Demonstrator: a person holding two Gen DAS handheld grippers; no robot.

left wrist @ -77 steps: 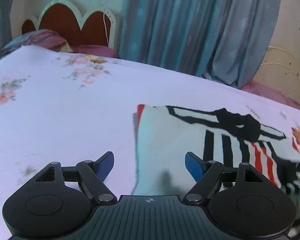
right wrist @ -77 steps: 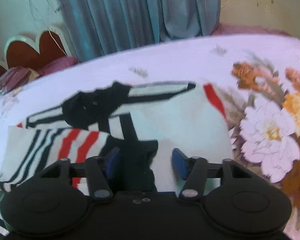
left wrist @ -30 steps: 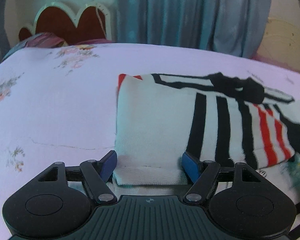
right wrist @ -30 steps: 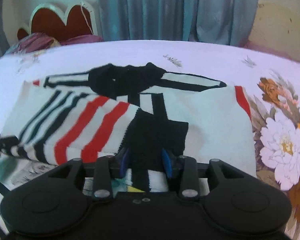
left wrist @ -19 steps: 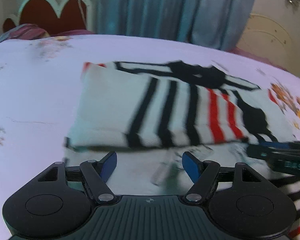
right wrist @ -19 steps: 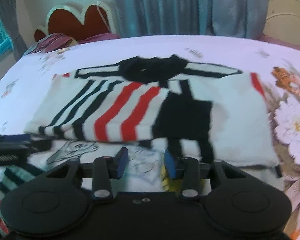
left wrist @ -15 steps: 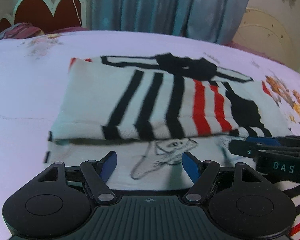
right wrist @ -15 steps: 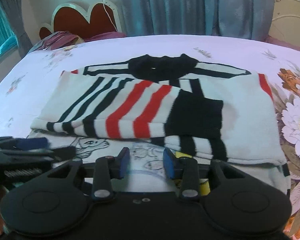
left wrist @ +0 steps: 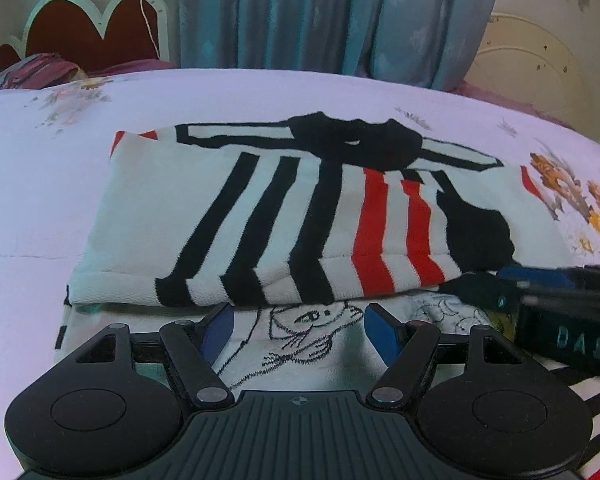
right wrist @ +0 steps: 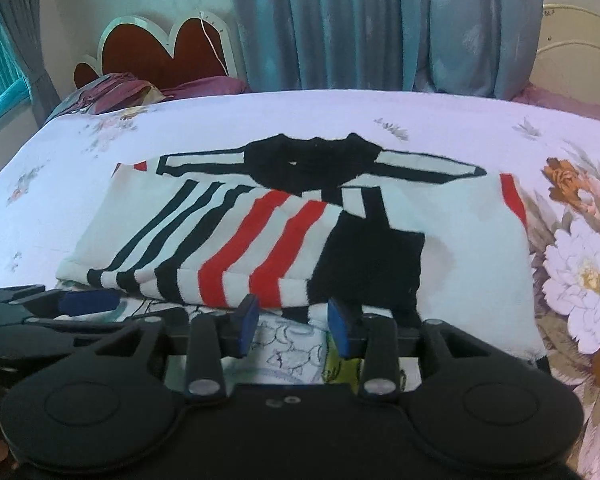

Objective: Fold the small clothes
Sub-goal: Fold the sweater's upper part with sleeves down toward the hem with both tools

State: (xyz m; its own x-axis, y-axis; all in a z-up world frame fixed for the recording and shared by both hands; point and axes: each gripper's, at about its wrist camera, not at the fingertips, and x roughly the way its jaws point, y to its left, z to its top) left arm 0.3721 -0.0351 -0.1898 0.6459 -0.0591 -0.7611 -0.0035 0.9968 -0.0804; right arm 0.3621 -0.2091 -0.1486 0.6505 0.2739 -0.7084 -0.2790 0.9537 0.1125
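Observation:
A small white sweater [left wrist: 284, 216] with black and red stripes and a black collar lies flat on the bed, its striped sleeves folded across the chest; it also shows in the right wrist view [right wrist: 268, 240]. A cartoon print shows on its lower front [left wrist: 300, 332]. My left gripper [left wrist: 296, 326] is open and empty, just above the sweater's near part. My right gripper [right wrist: 292, 320] is open and empty at the folded sleeves' near edge. It shows at the right of the left wrist view [left wrist: 540, 284]; the left gripper shows at the left of the right wrist view [right wrist: 72, 302].
The bed has a white floral sheet [right wrist: 580, 272]. A red scalloped headboard [right wrist: 164, 48] and purple pillows [right wrist: 116, 92] are at the far left. Grey-blue curtains [right wrist: 380, 24] hang behind the bed. A pale wall [left wrist: 540, 60] is at the far right.
Both grippers let go of the sleeves they had laid across the chest and drew back toward the near hem. More of the sweater and its cartoon print is now in view.

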